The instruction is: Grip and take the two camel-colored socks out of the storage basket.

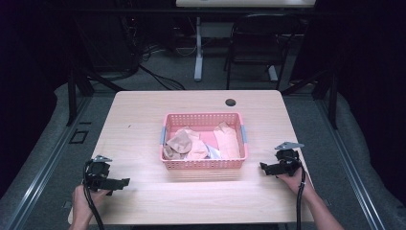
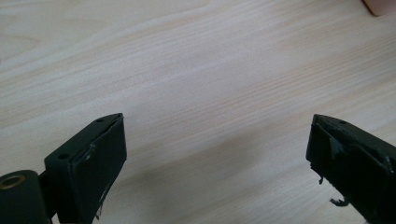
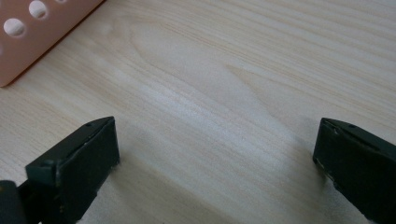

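Getting ready beside the basket (image 1: 203,165) of socks (image 1: 227,141).
Both grippers, left (image 1: 125,182) and right (image 1: 262,166), are resting wide apart and empty; reaching in probably comes next.

high: overhead, facing forward-down | tool views: close, sharing table (image 1: 143,120)

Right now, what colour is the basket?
Pink basket, best seen in the high view.

A black chair (image 1: 256,40) stands on grey carpet (image 1: 163,72) beyond the table (image 1: 143,120).
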